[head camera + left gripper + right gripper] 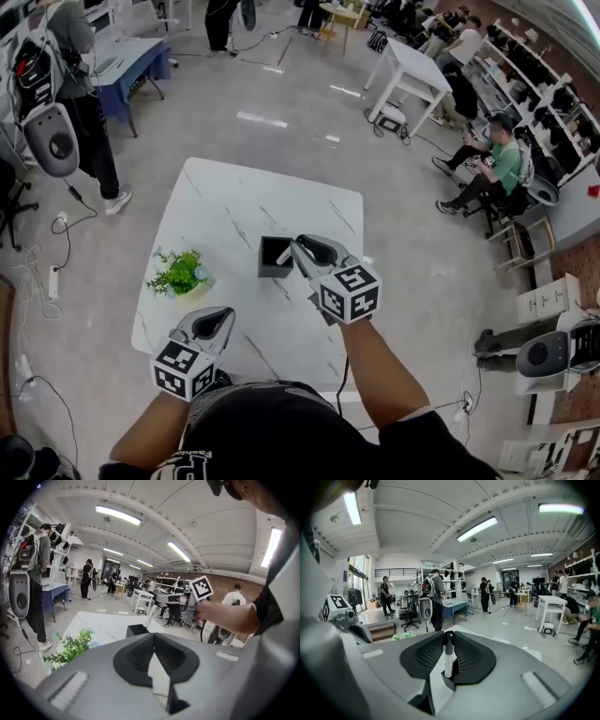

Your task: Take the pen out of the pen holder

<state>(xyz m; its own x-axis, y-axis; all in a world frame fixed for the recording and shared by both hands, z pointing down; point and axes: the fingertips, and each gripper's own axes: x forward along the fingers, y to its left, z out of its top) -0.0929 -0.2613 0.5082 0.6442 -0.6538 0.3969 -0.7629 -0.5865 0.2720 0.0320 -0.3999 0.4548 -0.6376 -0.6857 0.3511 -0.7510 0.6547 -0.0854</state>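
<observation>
Right gripper [300,247] – fingers clamped on the pen [448,654] – beside the pen holder [273,258] on the bench [230,208]; left gripper [221,319] fingers together, empty.

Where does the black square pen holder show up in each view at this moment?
Head view: black square pen holder at centre, on the white marble table, just left of the right gripper.
Left gripper view: just left of and below centre.
Right gripper view: not in it; the white black-capped pen stands between the jaws.
Shared landmark: the green potted plant.
</observation>
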